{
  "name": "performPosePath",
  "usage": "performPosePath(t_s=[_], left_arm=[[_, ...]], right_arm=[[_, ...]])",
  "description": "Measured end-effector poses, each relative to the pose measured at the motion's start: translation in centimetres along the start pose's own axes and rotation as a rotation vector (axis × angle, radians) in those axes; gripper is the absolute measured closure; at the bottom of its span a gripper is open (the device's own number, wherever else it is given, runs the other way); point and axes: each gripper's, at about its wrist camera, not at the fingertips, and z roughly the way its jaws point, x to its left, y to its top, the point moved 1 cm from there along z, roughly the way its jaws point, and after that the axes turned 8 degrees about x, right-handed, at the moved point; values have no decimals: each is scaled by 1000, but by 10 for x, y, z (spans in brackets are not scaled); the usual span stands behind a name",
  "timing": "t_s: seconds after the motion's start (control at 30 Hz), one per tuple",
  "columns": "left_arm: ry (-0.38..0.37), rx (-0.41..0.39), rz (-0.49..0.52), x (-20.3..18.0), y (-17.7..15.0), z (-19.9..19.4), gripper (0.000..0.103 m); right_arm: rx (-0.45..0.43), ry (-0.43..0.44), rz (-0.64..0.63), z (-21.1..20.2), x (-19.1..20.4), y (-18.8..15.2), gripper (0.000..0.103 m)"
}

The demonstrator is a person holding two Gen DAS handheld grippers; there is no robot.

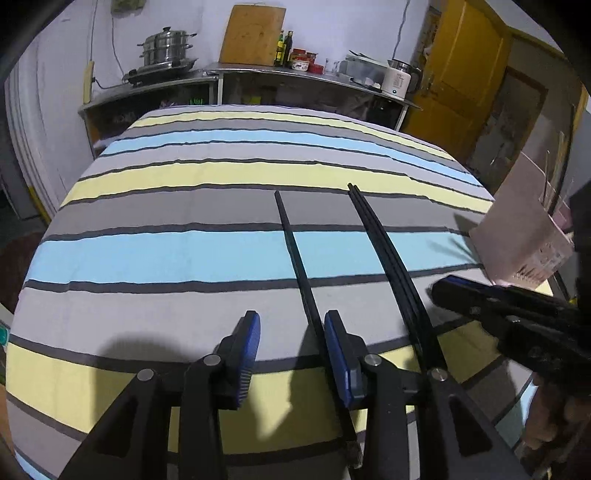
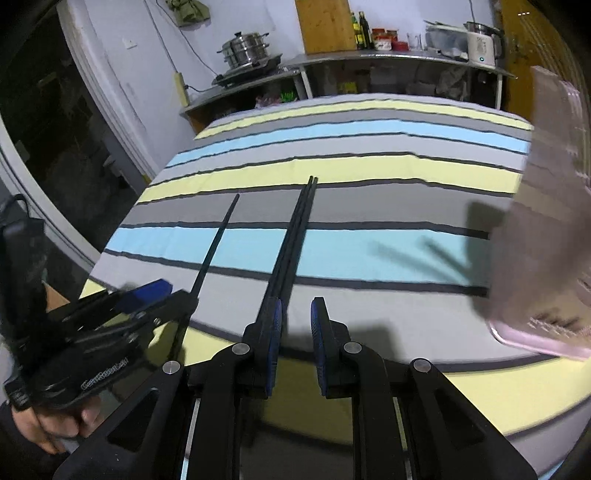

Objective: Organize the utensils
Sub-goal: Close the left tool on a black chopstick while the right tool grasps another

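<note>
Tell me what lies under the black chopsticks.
The chopsticks lie on a striped cloth. What the cloth covers cannot be seen. Their near ends are hidden by the left gripper.

Three black chopsticks (image 1: 295, 254) flat on the striped cloth, a touching pair (image 1: 384, 251) beside.

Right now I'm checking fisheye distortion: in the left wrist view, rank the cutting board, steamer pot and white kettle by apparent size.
1. Cutting board
2. Steamer pot
3. White kettle, close to the pot; edge distortion makes that order unsure.
</note>
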Motion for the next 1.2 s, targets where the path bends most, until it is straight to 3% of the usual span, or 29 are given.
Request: performPosePath(t_s=[0.13, 0.47, 0.8, 0.93, 1.03, 1.1, 1.2], left_arm=[[-18, -1, -18, -1, 9, 5, 66], [-16, -11, -10, -8, 21, 16, 66], [11, -14, 9, -12, 41, 30, 68], [68, -23, 57, -15, 47, 36, 78], [102, -28, 81, -17, 49, 38, 85], [106, -25, 83, -16, 50, 38, 94], [87, -16, 68, -11, 53, 38, 95]], right_arm=[[19, -9, 2, 18, 0, 8, 86], [20, -40, 11, 11, -9, 4, 86], [27, -84, 3, 28, -5, 33, 86], [26, -95, 3, 33, -7, 41, 87], [24, -122, -7, 36, -6, 43, 94], [29, -117, -5, 36, -7, 45, 94], [38, -111, -4, 34, -8, 46, 95]])
